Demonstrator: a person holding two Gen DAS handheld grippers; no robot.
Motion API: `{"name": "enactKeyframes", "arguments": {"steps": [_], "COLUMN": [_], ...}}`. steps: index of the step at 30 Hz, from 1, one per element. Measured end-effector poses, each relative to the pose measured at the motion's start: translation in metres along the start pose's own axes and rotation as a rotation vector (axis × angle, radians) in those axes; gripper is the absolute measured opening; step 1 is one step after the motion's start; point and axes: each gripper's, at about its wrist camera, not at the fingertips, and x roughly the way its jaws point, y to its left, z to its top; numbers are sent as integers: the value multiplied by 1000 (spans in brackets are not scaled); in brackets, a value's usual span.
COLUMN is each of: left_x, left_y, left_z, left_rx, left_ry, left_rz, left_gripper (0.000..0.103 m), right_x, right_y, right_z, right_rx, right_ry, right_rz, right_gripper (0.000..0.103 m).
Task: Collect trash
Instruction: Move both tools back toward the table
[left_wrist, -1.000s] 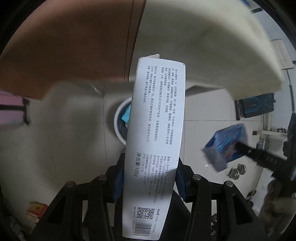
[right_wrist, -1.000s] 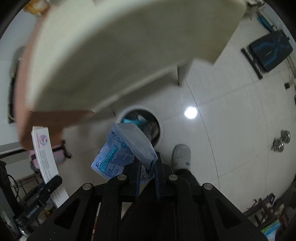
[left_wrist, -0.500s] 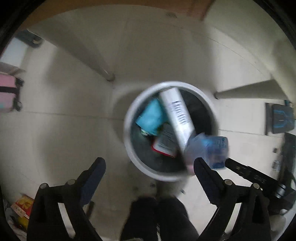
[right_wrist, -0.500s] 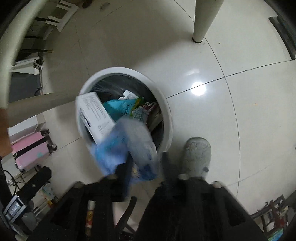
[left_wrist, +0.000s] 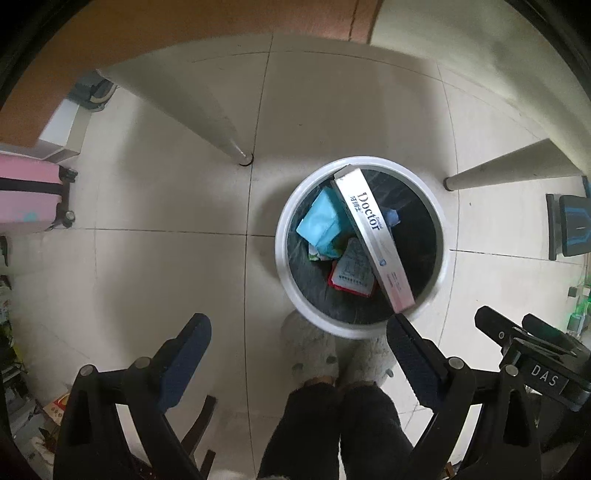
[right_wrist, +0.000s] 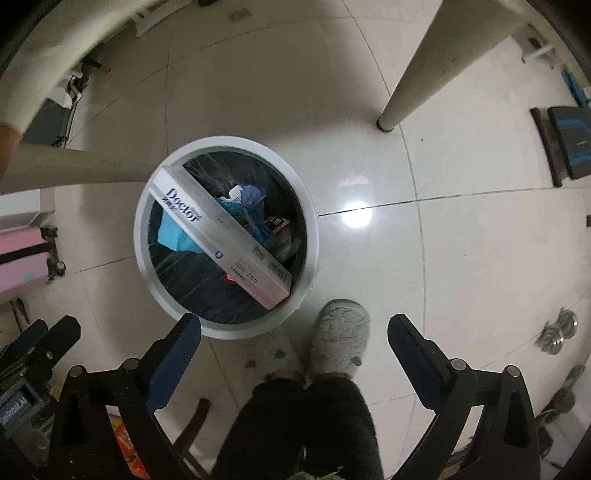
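Note:
A round white trash bin (left_wrist: 282, 258) with a dark liner stands on the tiled floor; it also shows in the right wrist view (right_wrist: 142, 254). A long silver toothpaste box (left_wrist: 373, 232) marked "Doctor" lies slanted across the bin's rim, seen too in the right wrist view (right_wrist: 221, 229). Under it lie a teal packet (left_wrist: 319, 221), a red-edged pack (left_wrist: 352, 273) and a crumpled blue wrapper (right_wrist: 255, 210). My left gripper (left_wrist: 299, 336) is open and empty above the bin's near edge. My right gripper (right_wrist: 293, 336) is open and empty above the floor just right of the bin.
Cream table legs (left_wrist: 207, 125) (right_wrist: 417, 74) stand beside the bin. The person's grey slippers (right_wrist: 340, 336) and dark trousers are just in front of the bin. A pink suitcase (left_wrist: 26, 199) stands at the left, a dark blue-lit device (right_wrist: 569, 144) at the right.
Both grippers swung down from the table to over the bin and opened. The toothpaste box left my left gripper and the blue wrapper left my right; both now lie in the bin.

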Motion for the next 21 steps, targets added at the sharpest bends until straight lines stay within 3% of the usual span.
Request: {"name": "enactKeyframes", "arguments": {"steps": [10, 21], "left_x": [-62, -171], "left_y": [-4, -8], "left_z": [-26, -62], "left_rx": [-4, 30], "left_ry": [-27, -51], "left_rz": [-1, -32], "left_gripper": [97, 97], "right_x": [-90, -234], "right_y": [7, 21], "right_z": [-30, -71], "right_rx": [-39, -79], "right_ry": [-46, -112], "right_rz": [-42, -23], "right_gripper": [102, 102]}}
